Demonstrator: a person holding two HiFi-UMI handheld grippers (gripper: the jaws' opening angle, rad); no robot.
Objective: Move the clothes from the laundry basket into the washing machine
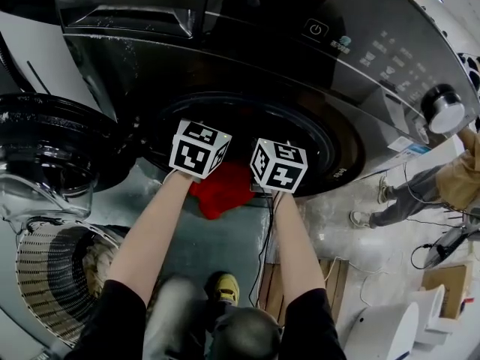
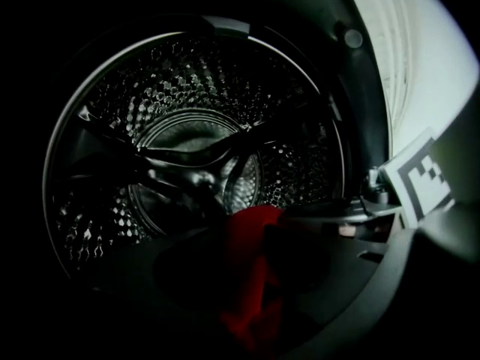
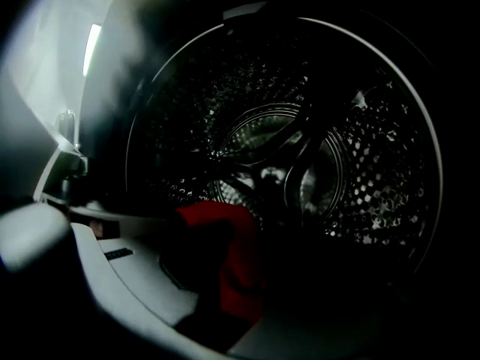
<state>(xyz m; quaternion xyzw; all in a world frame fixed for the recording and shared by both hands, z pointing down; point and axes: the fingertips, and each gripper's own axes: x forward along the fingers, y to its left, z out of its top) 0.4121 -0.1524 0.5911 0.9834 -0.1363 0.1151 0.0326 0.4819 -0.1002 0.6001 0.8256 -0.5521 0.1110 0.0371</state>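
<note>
Jaws of my left gripper (image 2: 251, 276) and right gripper (image 3: 225, 276) both stand part-closed, and I see each pinching the red cloth (image 1: 221, 190) at the drum (image 2: 112, 126) mouth.

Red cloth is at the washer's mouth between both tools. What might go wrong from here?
1. The red cloth lies on the opening's lower rim, not inside the drum; let go now, it may slide out to the floor.
2. The left tool and right tool are close together and may knock each other while pushing it in.
3. Left on the rim, it could get trapped by the door.
</note>
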